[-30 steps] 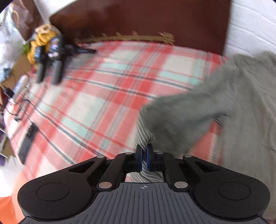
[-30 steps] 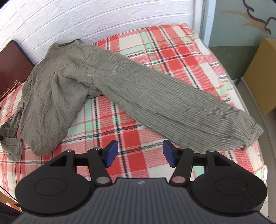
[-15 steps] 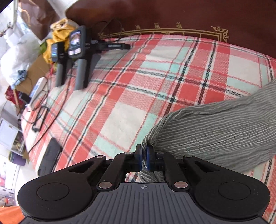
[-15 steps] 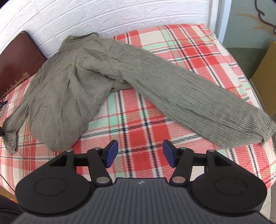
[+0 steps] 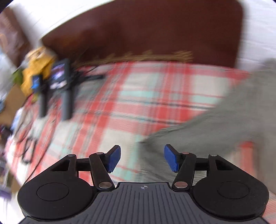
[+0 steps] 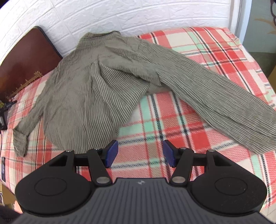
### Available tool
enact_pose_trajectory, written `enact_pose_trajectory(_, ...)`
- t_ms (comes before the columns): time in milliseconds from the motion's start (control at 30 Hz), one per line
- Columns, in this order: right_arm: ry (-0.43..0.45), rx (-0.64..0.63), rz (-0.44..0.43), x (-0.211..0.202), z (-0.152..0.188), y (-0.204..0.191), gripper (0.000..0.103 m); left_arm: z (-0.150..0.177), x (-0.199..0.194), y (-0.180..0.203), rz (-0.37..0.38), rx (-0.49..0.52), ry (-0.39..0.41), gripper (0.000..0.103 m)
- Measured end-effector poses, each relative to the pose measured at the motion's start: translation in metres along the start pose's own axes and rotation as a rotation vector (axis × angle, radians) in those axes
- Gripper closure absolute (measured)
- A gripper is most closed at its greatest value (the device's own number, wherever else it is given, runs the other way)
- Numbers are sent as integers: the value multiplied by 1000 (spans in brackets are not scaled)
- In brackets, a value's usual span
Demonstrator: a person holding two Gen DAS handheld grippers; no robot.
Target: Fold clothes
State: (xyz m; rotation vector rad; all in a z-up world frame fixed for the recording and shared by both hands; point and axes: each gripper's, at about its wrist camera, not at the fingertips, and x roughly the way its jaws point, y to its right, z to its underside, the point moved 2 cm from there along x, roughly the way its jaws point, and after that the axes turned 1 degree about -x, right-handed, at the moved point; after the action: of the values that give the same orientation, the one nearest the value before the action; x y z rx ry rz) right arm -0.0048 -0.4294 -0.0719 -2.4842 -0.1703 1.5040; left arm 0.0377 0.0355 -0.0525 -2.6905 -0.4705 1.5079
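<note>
— Grey-green striped cloth, that shirt [image 6: 96, 89]: it lies spread on the plaid bedspread [image 6: 172, 120], collar up near the white brick wall [image 6: 120, 15], one sleeve [image 6: 215, 96] stretched out long to the right, the other sleeve [image 6: 29, 120] trailing down the left edge with its cuff bunched. Nothing is folded over yet.

— So which step would you call it?

— Laying out, I'd say, just before the first fold. Both sleeves are out to the sides and the body is rumpled, so the next move probably calls for taking a sleeve near its cuff and carrying it across the body, or smoothing the body first.

— And the tongs?

— The left gripper [image 5: 141, 159] has its blue pads [image 5: 113, 157] apart and the jaws are opening at this moment. That view is badly smeared; an end of the grey cloth [image 5: 215, 124] lies beyond the pads, on the right, but neither pad presses on it. The right gripper [image 6: 140, 153] hangs above the bedspread below the shirt's hem, jaws moderately apart, nothing between them but plaid.

— Anything else about?

— A dark wooden headboard [image 5: 146, 32], and some black handled gadgets [image 5: 58, 86] at the far left of the bed, too blurred to name.
</note>
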Motion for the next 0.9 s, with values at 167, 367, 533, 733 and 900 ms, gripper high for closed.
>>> enact_pose_trajectory(167, 42, 101, -16, 19, -18, 10, 41, 15, -8, 67, 238, 59, -42, 26)
enact_pose_trajectory(367, 55, 236, -51, 46, -41, 35, 41, 30, 18, 132, 297, 62, -145, 26)
enact_pose_trajectory(533, 9, 223, -95, 67, -52, 46, 41, 21, 38, 145, 324, -97, -192, 26)
enact_pose_trajectory(733, -21, 302, -148, 89, -59, 64, 41, -1, 67, 149, 269, -224, -213, 27)
enact_pose_trajectory(900, -13, 342, -146, 104, -76, 72, 41, -14, 82, 160, 200, -200, -210, 28)
